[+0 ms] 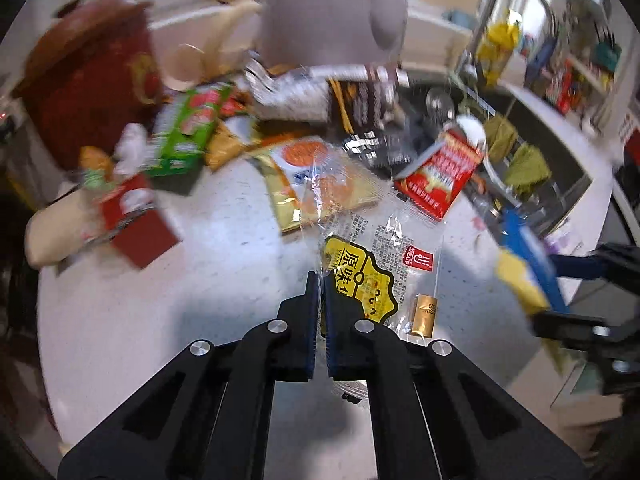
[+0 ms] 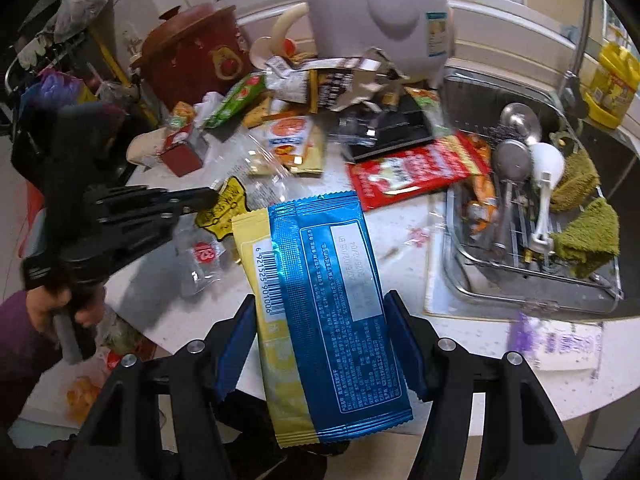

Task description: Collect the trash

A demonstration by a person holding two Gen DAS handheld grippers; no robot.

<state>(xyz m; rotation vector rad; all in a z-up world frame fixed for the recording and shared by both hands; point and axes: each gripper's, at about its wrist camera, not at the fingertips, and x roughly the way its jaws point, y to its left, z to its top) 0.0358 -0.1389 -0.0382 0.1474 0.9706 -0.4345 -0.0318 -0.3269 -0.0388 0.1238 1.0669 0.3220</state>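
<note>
1. Two pieces of trash are in hand and nothing visible has gone into a bin (no bin shows in either view), so I judge the task to be at an early stage.
2. The left gripper (image 1: 320,300) has its jaws pressed together on the edge of a clear wrapper (image 1: 384,248) with a yellow label. The wrapper lies on the white counter (image 1: 160,300), well to the front of the grey rice cooker (image 1: 332,16).
3. The right gripper (image 2: 320,344) pinches a blue and yellow wrapper (image 2: 324,308) across its width, one pad on each long edge. It is held above the counter's front edge, farther from the rice cooker than anything else in play.
4. Still left, all between the rice cooker and the two grippers: a red packet (image 2: 416,168) just beside the sink (image 2: 452,240), an orange and gold sachet (image 2: 292,140), a green packet (image 2: 236,100), a torn black and silver bag (image 2: 332,84) right against the cooker, and a small red carton (image 2: 180,152).
5. The clear wrapper looks empty, crinkled and limp (it will likely flop when lifted). The blue one is flat, glossy and printed with a barcode and small text.
</note>
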